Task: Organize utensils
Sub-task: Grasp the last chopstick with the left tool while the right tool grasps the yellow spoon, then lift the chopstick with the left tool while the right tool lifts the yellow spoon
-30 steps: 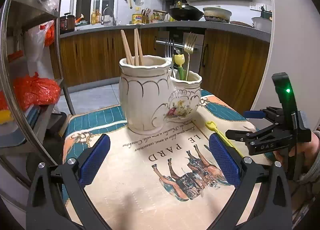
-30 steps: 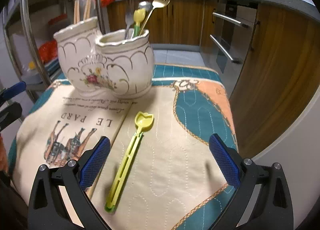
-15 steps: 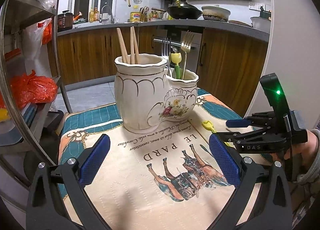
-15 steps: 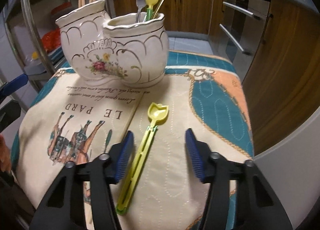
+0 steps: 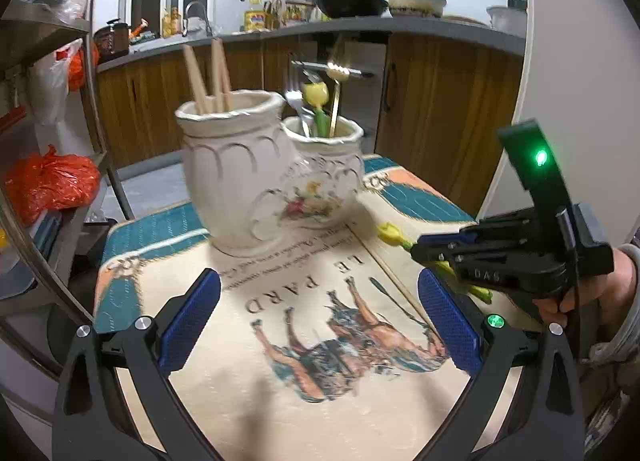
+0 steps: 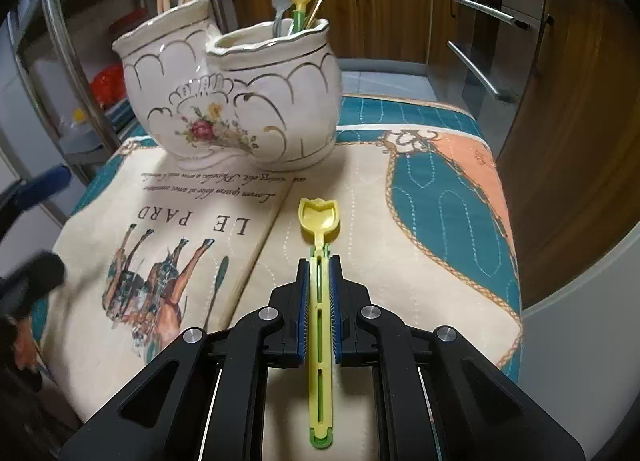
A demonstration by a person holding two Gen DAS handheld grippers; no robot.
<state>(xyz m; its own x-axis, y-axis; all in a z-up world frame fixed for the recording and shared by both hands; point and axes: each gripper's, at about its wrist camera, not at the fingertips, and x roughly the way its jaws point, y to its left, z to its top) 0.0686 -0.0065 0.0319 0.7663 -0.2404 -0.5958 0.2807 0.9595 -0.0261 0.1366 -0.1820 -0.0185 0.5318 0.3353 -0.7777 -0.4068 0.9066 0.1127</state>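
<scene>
gripping the yellow spoon [image 6: 319, 281] by its handle, right tongs [image 6: 319, 261] clamped, just in front of the ceramic holder [image 6: 240, 97]. left tongs [image 5: 318, 309] spread wide, holding nothing.

Black hand-held gripper [image 6: 319, 273] with blue ribbed pads [image 6: 335, 301] and silver screws [image 6: 267, 313].

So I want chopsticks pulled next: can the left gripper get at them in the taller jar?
Probably yes. The left gripper is open and empty, facing the taller jar, and the chopsticks stick up above its rim with nothing between.
</scene>
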